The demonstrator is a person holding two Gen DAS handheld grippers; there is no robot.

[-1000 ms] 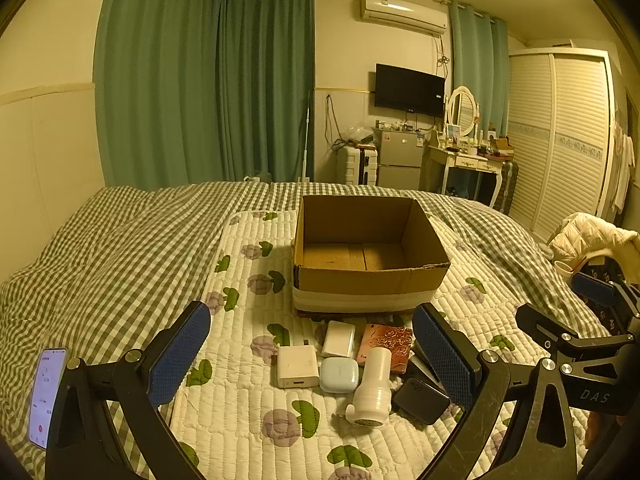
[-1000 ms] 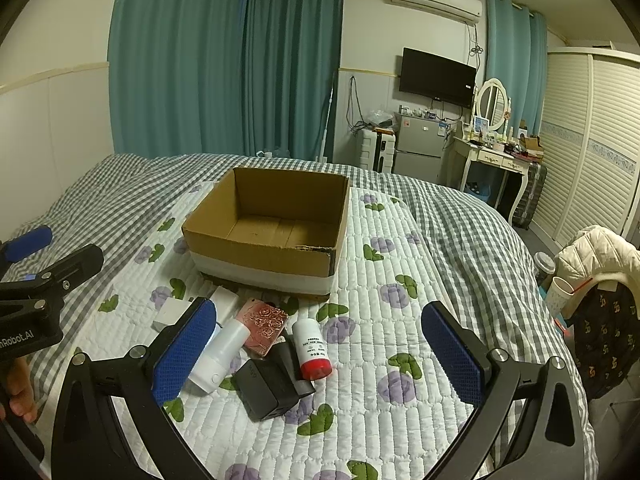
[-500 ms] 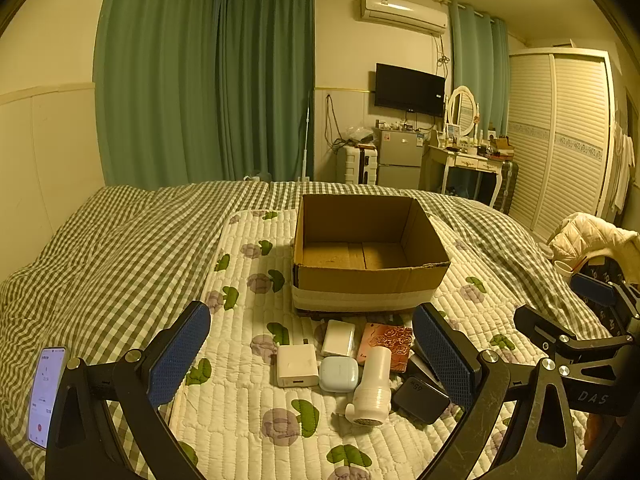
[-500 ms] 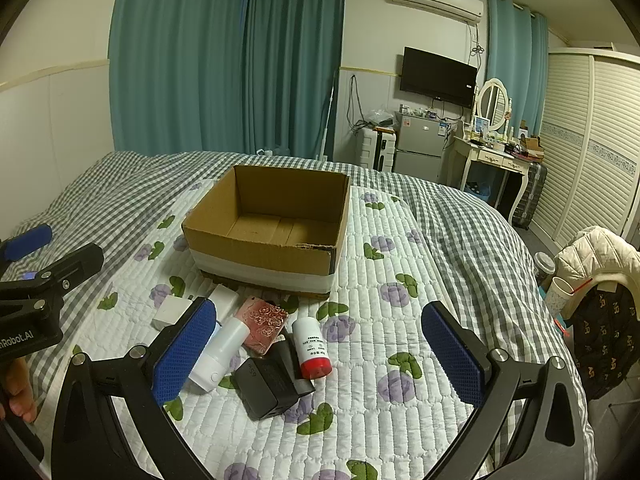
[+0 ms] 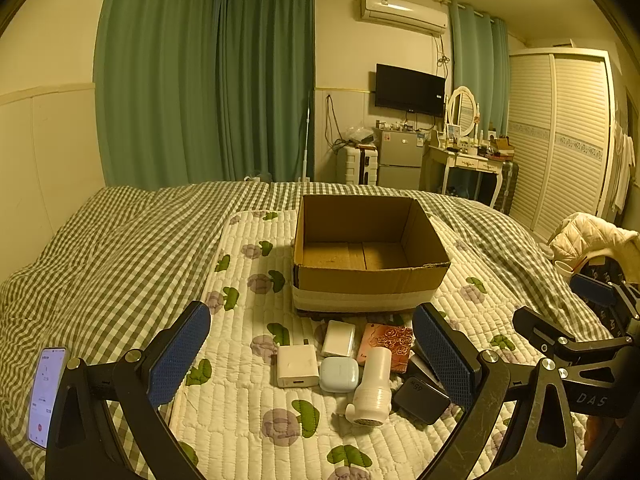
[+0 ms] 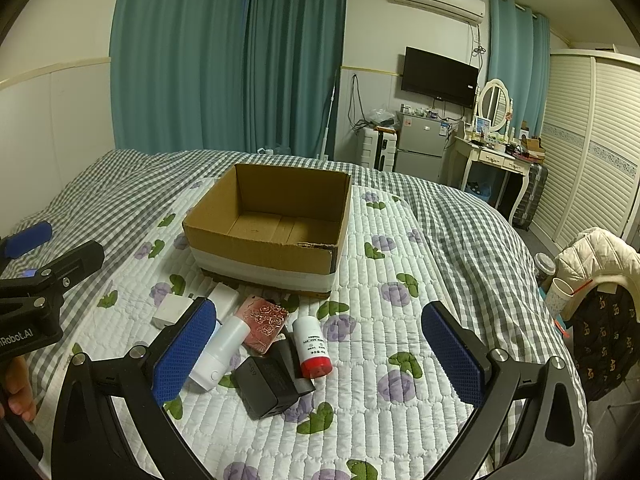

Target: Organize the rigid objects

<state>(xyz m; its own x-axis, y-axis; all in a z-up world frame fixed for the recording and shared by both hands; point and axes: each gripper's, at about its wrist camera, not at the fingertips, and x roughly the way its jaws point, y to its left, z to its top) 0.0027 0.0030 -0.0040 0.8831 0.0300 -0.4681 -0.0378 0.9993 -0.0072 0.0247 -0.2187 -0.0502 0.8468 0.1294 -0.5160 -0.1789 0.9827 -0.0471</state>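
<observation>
An empty cardboard box (image 5: 368, 280) (image 6: 264, 258) stands on a flowered quilt. In front of it lie several small objects: a white charger (image 5: 297, 365), a pale blue earbud case (image 5: 339, 374), a white power bank (image 5: 338, 338), a white bottle (image 5: 372, 390) (image 6: 222, 350), a pink rose-pattern case (image 5: 386, 340) (image 6: 266, 322), a black adapter (image 5: 421, 398) (image 6: 266, 386) and a red-capped bottle (image 6: 312, 346). My left gripper (image 5: 312, 356) is open and empty above them. My right gripper (image 6: 318, 354) is open and empty, held to their right.
A phone (image 5: 45, 394) lies on the checked blanket at the left. A chair with a jacket (image 6: 596, 272) and a paper cup (image 6: 562, 296) stands beside the bed on the right. Dresser, fridge and wardrobe are at the far wall.
</observation>
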